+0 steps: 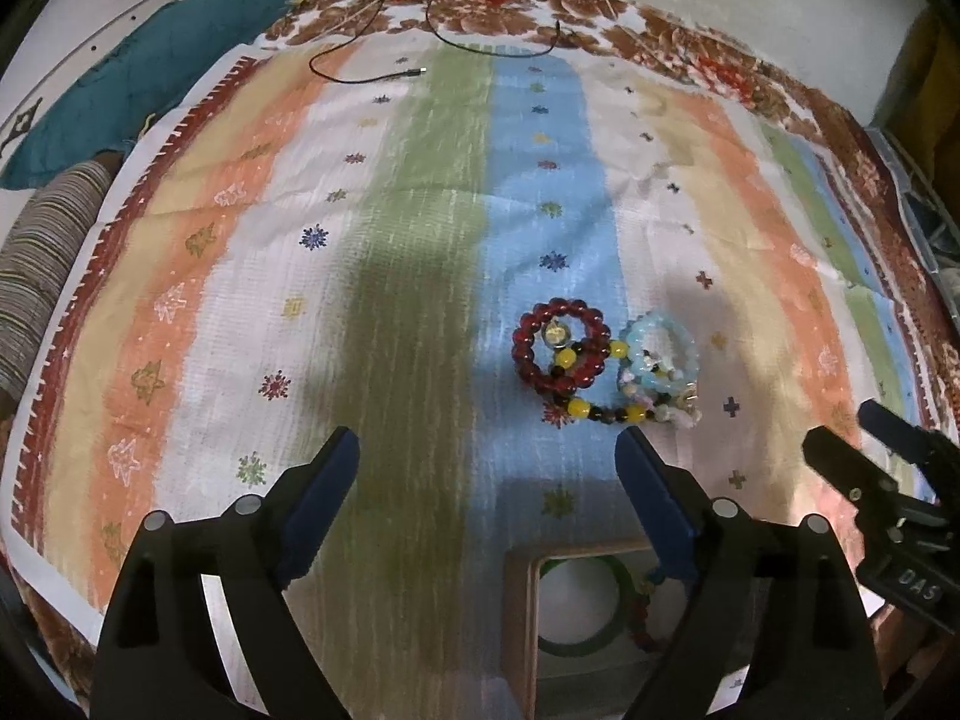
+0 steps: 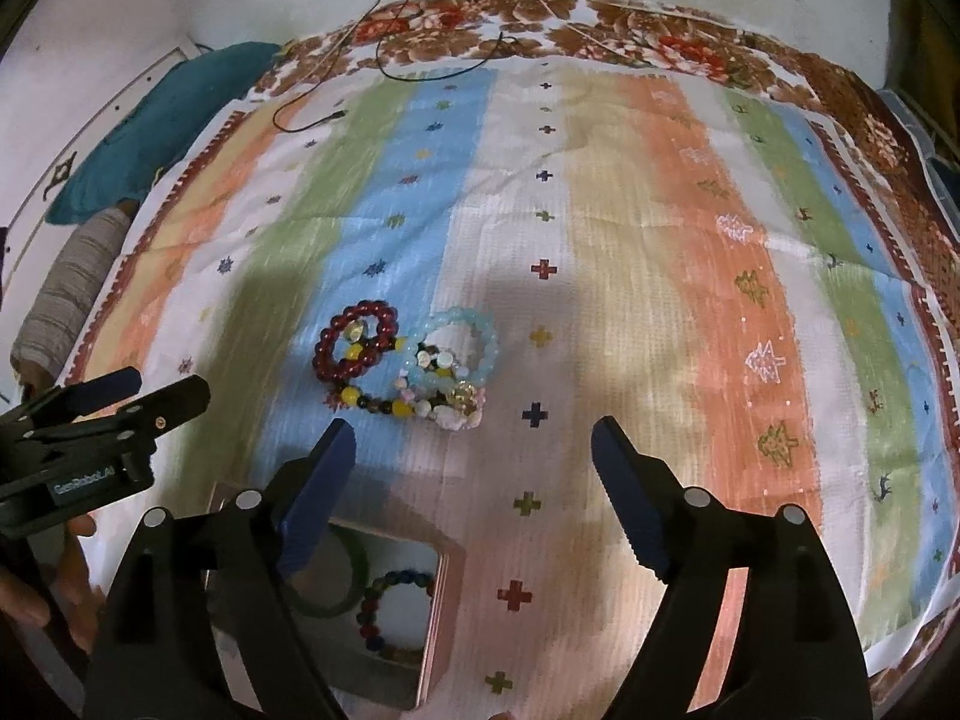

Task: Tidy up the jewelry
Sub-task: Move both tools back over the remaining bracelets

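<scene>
Jewelry sits in a small heap mid-cloth: 1 red bracelet (image 1: 559,351), 1 pale blue bracelet (image 1: 660,354), 1 yellow-and-black bead strand (image 1: 594,405) running under both, plus pale bits tangled at the heap's near edge, too small to count. Just nearer the cameras, 1 wood box (image 2: 444,594) holds 1 green ring (image 2: 345,585) and 1 multicolour bracelet (image 2: 390,612). Left tool (image 1: 489,462) has its jaws wide apart, nothing between them, above the cloth short of the heap. Right tool (image 2: 471,456) likewise, jaws apart and empty. Each tool shows at the edge of the other's view. Surface: 1 striped cloth (image 1: 420,240) in orange, green, blue, white w/ small motifs, over a brown floral sheet (image 1: 510,6). 1 black cable (image 1: 372,69) lies at the far edge. Left side: 1 teal pillow (image 1: 120,102), 1 striped roll (image 1: 42,264). White wall behind.
</scene>
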`<state>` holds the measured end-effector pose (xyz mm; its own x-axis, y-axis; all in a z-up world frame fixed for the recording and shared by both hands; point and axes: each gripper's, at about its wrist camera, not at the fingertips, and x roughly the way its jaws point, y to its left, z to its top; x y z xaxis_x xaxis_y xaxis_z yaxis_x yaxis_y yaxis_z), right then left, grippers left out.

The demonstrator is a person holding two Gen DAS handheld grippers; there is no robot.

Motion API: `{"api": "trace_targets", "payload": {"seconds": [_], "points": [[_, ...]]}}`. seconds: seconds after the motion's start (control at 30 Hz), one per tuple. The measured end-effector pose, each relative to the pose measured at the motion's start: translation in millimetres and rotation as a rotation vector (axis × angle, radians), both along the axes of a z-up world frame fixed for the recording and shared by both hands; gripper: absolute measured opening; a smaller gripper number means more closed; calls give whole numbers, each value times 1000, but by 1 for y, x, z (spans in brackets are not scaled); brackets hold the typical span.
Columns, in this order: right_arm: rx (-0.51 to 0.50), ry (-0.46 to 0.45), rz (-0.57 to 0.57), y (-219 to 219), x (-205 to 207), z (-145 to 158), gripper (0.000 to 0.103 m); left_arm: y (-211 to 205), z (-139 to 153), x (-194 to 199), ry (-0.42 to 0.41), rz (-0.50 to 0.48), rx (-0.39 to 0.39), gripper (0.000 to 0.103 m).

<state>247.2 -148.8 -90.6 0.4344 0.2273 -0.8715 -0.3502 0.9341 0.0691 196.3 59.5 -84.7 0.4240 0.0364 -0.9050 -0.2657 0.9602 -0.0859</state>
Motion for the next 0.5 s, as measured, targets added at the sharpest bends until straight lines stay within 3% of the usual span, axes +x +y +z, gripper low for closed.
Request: {"api": "trace_targets", "payload": {"seconds": [0.5], "points": [[-51,11,-5,14,28,-20,83,-2,-18,29,14,-36,10,90]]}}
